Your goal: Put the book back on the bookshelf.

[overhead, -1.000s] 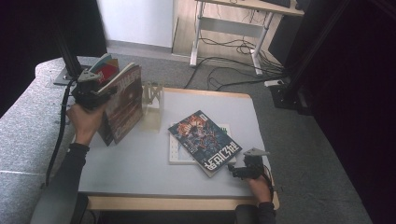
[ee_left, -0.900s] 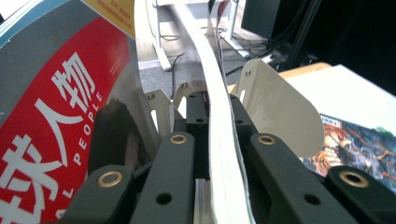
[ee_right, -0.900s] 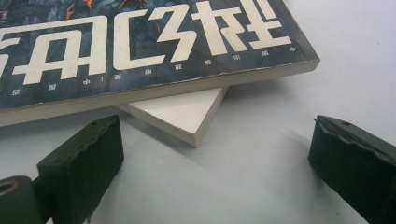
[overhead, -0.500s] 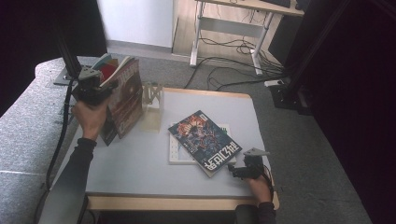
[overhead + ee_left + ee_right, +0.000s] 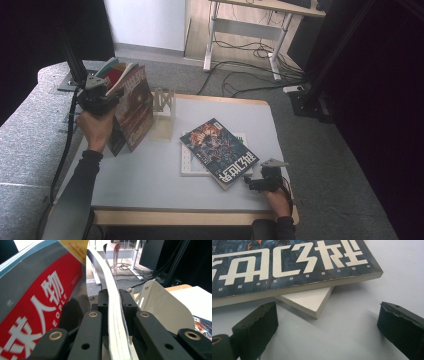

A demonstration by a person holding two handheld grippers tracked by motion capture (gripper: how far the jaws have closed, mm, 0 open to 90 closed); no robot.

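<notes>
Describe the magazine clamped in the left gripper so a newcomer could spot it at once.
Start at the table's left edge, beside the white metal bookend. There the left gripper is shut on the top edge of a magazine standing upright among a few others. Unlike the dark magazine lying flat mid-table, it stands on edge.

The white book (image 5: 192, 167) lay mostly hidden beneath the dark-covered magazine (image 5: 220, 150) in the high view; its title could not be read; in the right gripper view the magazine's cover ran off the top and left edges, and of the white book one corner showed; in the left gripper view the red magazine (image 5: 42, 302) was cut off at left and blurred; the left gripper's (image 5: 113, 302) pads were hidden behind the pages they clamped.
</notes>
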